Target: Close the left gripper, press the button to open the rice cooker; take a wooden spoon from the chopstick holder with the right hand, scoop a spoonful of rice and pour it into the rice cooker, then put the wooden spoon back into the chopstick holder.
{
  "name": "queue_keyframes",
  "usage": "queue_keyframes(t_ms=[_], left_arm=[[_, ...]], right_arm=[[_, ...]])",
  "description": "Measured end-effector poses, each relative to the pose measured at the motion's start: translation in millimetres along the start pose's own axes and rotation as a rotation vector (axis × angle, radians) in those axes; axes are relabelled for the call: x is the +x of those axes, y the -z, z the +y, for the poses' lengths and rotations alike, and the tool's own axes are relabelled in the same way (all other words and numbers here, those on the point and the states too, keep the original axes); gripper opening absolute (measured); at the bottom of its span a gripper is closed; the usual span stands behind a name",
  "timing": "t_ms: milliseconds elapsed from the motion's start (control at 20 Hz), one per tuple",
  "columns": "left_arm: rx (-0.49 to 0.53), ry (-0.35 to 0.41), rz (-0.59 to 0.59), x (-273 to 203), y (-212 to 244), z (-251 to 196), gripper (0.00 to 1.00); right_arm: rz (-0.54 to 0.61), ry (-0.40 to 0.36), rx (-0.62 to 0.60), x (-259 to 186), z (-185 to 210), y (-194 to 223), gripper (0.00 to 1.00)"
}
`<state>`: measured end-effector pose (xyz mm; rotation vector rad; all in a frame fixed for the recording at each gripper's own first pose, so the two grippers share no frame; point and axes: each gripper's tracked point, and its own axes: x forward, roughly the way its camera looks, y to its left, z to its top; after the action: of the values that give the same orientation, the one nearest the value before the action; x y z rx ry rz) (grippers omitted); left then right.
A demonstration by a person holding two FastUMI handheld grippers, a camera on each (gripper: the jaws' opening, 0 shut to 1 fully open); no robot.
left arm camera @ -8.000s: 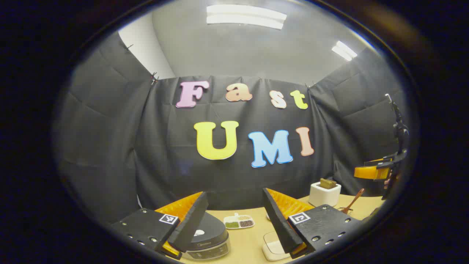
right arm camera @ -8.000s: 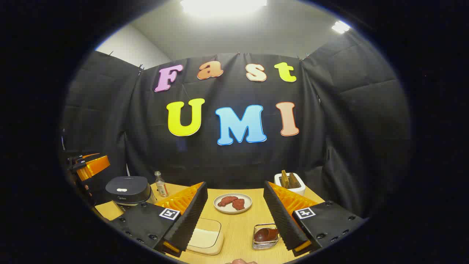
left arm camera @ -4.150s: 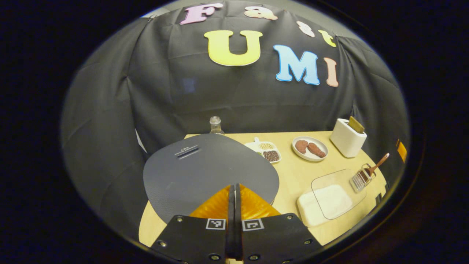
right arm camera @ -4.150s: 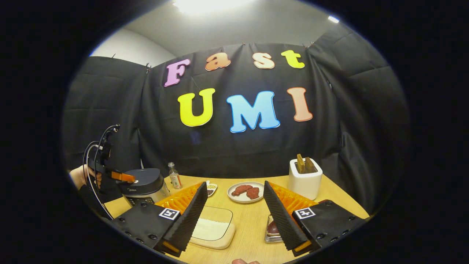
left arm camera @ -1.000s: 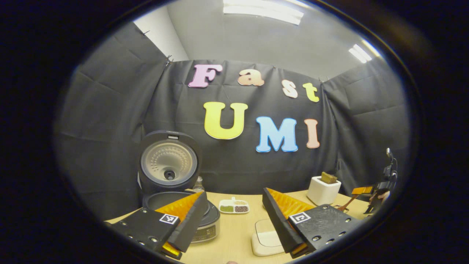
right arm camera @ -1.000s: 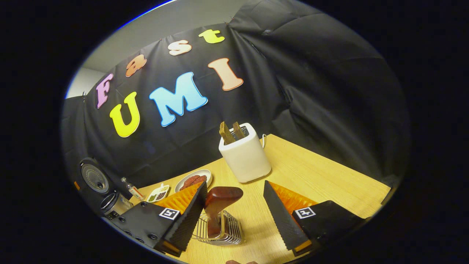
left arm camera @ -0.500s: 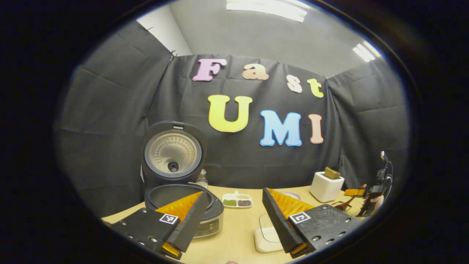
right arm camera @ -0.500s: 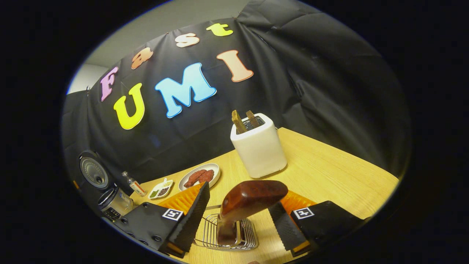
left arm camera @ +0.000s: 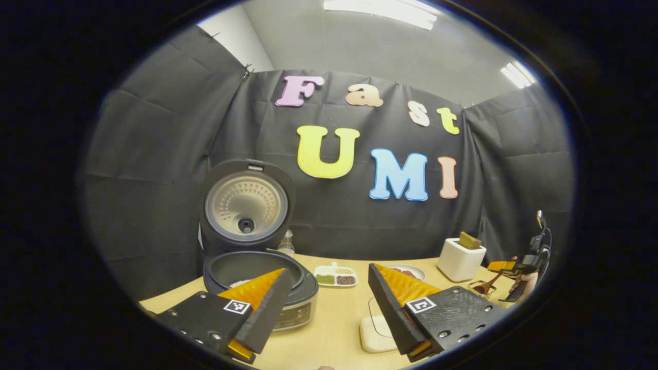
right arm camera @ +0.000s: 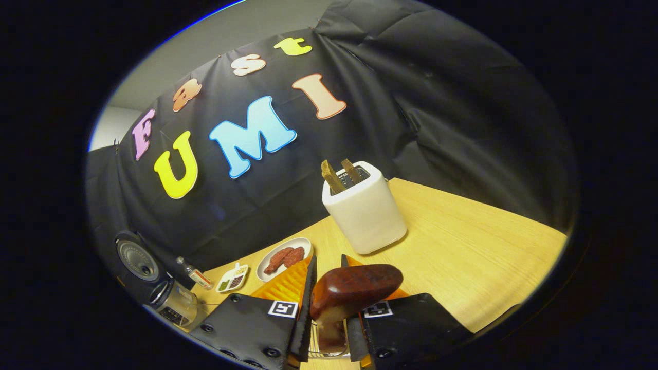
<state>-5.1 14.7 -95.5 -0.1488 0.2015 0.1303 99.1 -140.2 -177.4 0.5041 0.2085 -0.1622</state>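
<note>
The rice cooker (left arm camera: 259,288) stands open at the left of the table, its lid (left arm camera: 247,205) upright. My left gripper (left arm camera: 326,308) is open and empty, in front of and to the right of the cooker. In the right gripper view, my right gripper (right arm camera: 329,272) is shut on the dark wooden spoon (right arm camera: 354,290), whose handle sticks up out of the wire chopstick holder (right arm camera: 321,350). The white rice container (left arm camera: 377,333) lies near the table's front. In the left gripper view the right gripper (left arm camera: 514,268) and spoon (left arm camera: 488,284) appear at the far right. The spoon's bowl is hidden.
A white toaster (right arm camera: 365,210) with two slices stands behind the holder. A plate of meat (right arm camera: 285,257), a divided seasoning dish (right arm camera: 232,277) and a small bottle (right arm camera: 194,277) sit along the back. The rice cooker (right arm camera: 172,303) is far left in the right gripper view.
The right gripper's fingers have come together on the spoon handle, which they stood open around half a second ago. The left gripper has drifted slightly and stays open.
</note>
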Motion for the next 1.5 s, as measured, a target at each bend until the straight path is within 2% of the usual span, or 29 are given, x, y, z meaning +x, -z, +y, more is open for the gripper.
queue_keyframes(t_ms=[100,350,600,950,1150,1300,1500], left_arm=[[-0.021,-0.005,-0.011,-2,-4,8,0.94],[-0.044,-0.023,-0.025,-7,-4,23,0.94],[-0.088,-0.031,-0.042,-10,0,41,0.93],[-0.108,-0.020,-0.055,-16,6,56,0.94],[-0.126,-0.028,-0.055,-24,12,68,0.93],[-0.150,-0.034,-0.052,-28,19,75,0.93],[-0.185,-0.048,-0.044,-34,28,85,0.92]], right_arm=[[0.002,0.007,-0.018,4,5,0,0.26],[-0.052,0.020,-0.084,0,24,-20,0.26],[-0.105,0.002,-0.149,-8,59,-45,0.25],[-0.182,-0.074,-0.212,-33,129,-73,0.26],[-0.177,-0.142,-0.244,-41,170,-62,0.26],[-0.134,-0.230,-0.245,-42,206,-42,0.26],[-0.048,-0.257,-0.335,-34,221,-1,0.26]])
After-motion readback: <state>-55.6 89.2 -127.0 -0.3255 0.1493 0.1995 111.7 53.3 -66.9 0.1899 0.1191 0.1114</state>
